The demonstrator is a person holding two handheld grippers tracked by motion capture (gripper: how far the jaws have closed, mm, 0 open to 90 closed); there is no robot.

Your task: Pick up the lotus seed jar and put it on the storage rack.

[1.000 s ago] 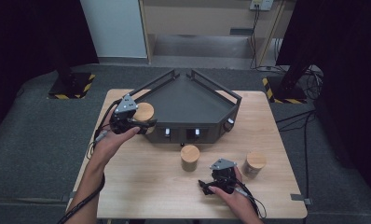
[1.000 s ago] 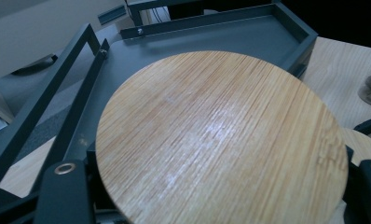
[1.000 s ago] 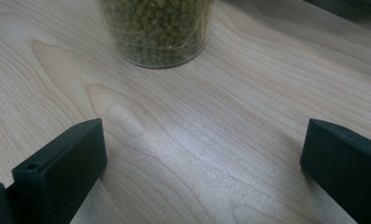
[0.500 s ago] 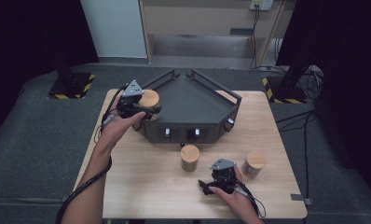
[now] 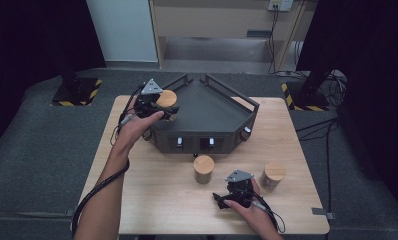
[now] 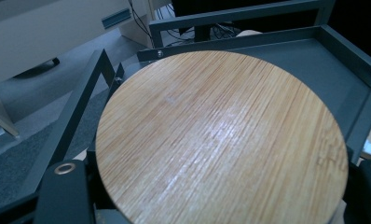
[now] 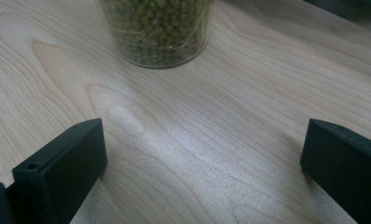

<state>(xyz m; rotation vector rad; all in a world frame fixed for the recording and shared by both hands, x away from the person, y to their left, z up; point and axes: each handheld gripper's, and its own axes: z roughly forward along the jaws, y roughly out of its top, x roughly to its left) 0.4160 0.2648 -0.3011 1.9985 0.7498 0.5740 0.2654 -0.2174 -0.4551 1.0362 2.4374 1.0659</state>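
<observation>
High view shows the left claw (image 5: 159, 107) clamped on a bamboo-lidded jar (image 5: 166, 98), held over the left rim of the dark tray (image 5: 212, 112). To do this well, carry it inward past that rim and lower it upright onto the tray floor before opening (a tilted release could tip it). The right claw (image 5: 226, 199), jaws spread wide, rests on the table (image 5: 152, 190) in front of the tray, near a second jar (image 5: 204, 169).

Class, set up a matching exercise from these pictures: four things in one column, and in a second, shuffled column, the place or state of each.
Things:
1. left gripper
2. right gripper
3. jar of green beans
4. dark tray

Places or states:
A. jaws wide apart, holding nothing
B. stands on the wooden table before open jaws
C. carries a wooden-lidded jar over the tray's edge
D. sits at the table's far side

Pairs: 1-C, 2-A, 3-B, 4-D
</observation>
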